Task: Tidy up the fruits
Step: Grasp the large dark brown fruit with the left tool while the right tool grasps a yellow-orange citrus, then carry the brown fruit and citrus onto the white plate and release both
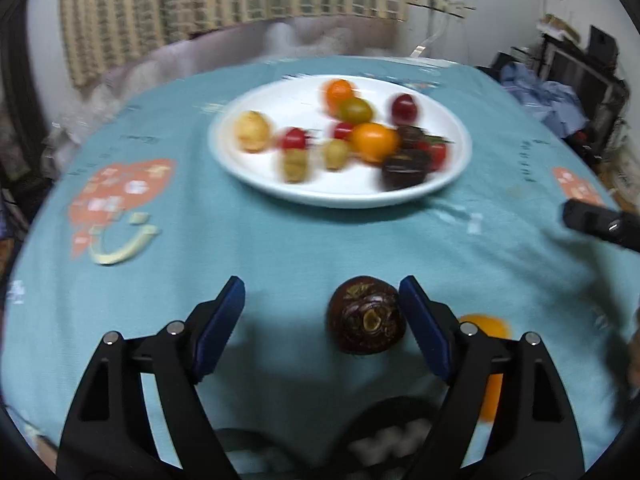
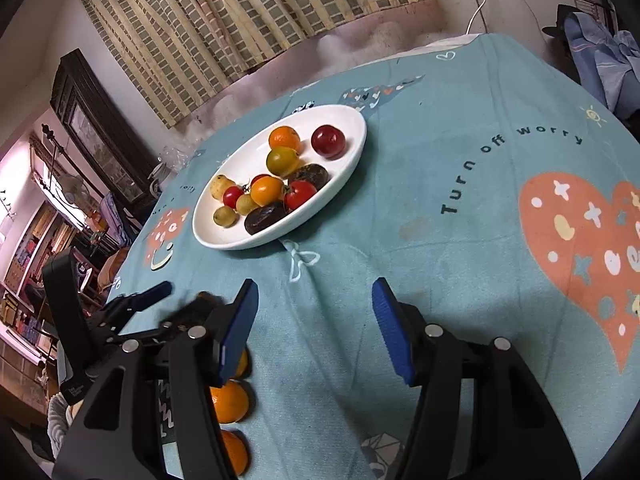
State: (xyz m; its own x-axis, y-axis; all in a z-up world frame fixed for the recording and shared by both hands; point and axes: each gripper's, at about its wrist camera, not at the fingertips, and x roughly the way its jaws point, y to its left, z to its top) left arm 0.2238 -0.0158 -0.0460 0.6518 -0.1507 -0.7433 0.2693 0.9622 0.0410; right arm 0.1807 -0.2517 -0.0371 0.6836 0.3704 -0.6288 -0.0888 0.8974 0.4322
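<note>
A white plate (image 1: 340, 200) (image 2: 224, 242) at the middle of the table holds several small fruits: oranges, red and green tomatoes, a yellow one and dark brown ones. In the left wrist view my left gripper (image 1: 322, 286) is open just above the cloth. A dark brown fruit (image 1: 366, 314) lies between its fingers, close against the right one and far from the left. Two oranges (image 1: 486, 326) lie just past that right finger. My right gripper (image 2: 315, 288) stands open over bare cloth, with three oranges (image 2: 230, 400) in a row beside its left finger.
The table wears a teal cloth (image 2: 440, 200) with orange heart prints. A finger of my left gripper (image 2: 148, 296) shows at the left of the right wrist view. A curtain and a wall stand behind the table. Furniture and clothes crowd both sides.
</note>
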